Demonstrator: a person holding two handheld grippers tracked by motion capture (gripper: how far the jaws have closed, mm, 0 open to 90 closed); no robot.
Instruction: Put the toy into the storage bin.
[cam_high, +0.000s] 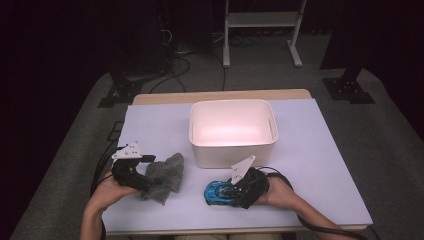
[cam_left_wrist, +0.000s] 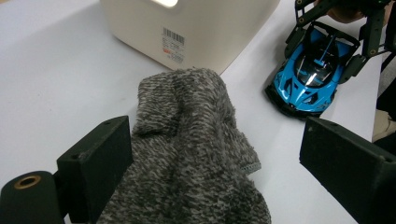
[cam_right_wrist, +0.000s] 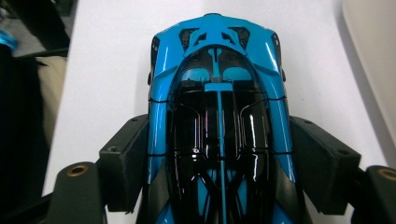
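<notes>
A blue and black toy car (cam_high: 216, 192) (cam_right_wrist: 217, 93) sits on the pale mat near the front edge, nose pointing left in the high view. My right gripper (cam_high: 226, 192) (cam_right_wrist: 217, 163) is shut on it, a pad pressed against each side of its rear half. To the left lies a crumpled grey knit cloth (cam_high: 167, 172) (cam_left_wrist: 187, 140). My left gripper (cam_high: 151, 172) (cam_left_wrist: 215, 158) stands open around the cloth's near end; the left jaw touches the fabric and the right jaw is well clear of it. The car (cam_left_wrist: 308, 77) lies beyond the cloth in the left gripper view.
An empty white bin (cam_high: 232, 150) (cam_left_wrist: 205, 32) with a barcode label stands just behind the cloth and the car, mid-table. The pale mat (cam_high: 320, 150) has bare room right of the bin and at the back left. Stands and cables occupy the floor beyond.
</notes>
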